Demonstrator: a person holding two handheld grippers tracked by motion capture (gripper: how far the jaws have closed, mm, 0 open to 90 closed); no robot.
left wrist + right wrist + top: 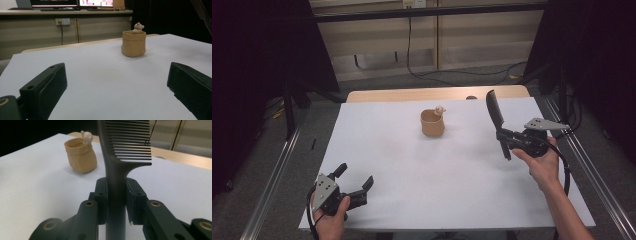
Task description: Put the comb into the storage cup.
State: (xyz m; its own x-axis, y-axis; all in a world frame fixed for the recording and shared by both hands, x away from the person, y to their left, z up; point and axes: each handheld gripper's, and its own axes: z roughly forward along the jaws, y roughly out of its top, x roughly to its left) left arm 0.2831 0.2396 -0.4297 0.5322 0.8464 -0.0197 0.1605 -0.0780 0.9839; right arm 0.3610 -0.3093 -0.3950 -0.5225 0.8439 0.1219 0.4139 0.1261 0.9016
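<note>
The right gripper (506, 136), clenched on the black comb's (494, 111) handle, holds it upright right of the tan bear-rimmed pot (432, 123), probably its destination; the left gripper (354, 179) rests released, farther off

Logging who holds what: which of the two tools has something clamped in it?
The right tool: its jaws are shut on a black comb held upright. The left tool stands open over the white table.

white sheet (412, 165) over a light wood table (412, 94), grey carpet floor (377, 82), beige wall panels (377, 35) with a cable (409, 45) hanging down, monitors (75, 3) on a desk behind.
</note>
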